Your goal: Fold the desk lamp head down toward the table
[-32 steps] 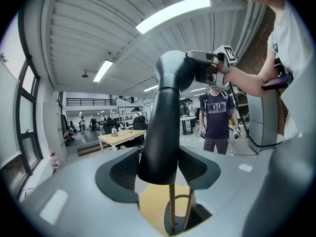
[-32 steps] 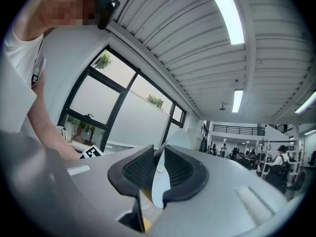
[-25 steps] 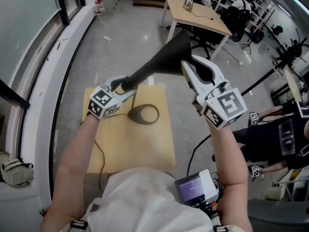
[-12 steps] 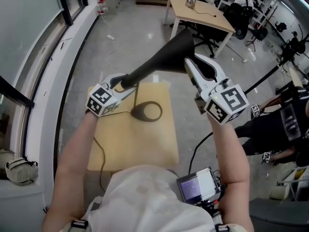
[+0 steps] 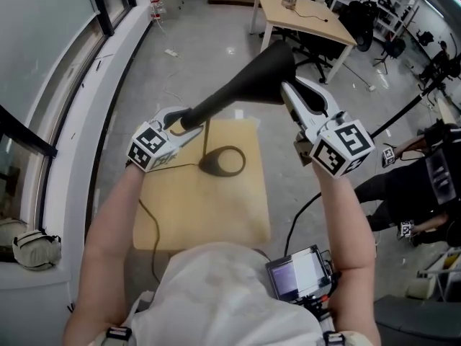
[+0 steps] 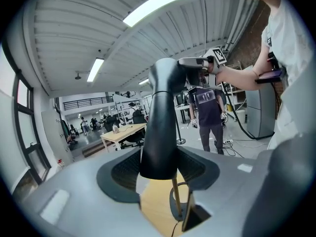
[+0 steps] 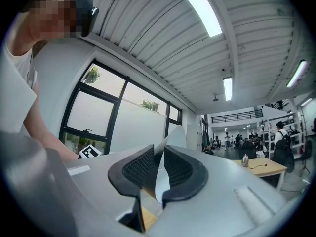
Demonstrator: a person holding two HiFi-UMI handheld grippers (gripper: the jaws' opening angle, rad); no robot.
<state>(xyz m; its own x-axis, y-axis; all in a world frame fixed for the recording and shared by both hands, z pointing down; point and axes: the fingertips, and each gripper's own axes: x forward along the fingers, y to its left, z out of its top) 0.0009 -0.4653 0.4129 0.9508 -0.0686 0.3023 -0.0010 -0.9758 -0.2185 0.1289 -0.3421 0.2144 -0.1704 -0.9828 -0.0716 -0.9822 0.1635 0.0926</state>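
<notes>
In the head view, the left gripper (image 5: 186, 123) is seen closed on the narrow end of the lamp head (image 5: 245, 89). Its jaws stand wide, because this end fills the gap between them, and they have just been closing a little further on it. The right gripper (image 5: 289, 96) is closed on the rim of the wide end, with its jaws nearly together. The long axis of the lamp head is laid from the left gripper up to the right gripper. The wide mouth is pointed away from the person, beyond the tips of the right gripper. Just beside the left gripper's tips a thin stem (image 5: 206, 139) is led down to the ring base (image 5: 225, 163), which is set on a small wooden table (image 5: 209, 215) below both grippers.

In the left gripper view, the black narrow end is held between the ribbed pads (image 6: 124, 172) and both pads are touched by it. The head is stretched straight ahead of these jaws. Under them, the stem and the table are seen.

In the right gripper view, the thin pale rim is pressed from both sides by the pads, and it is seen rising above the jaws.
</notes>
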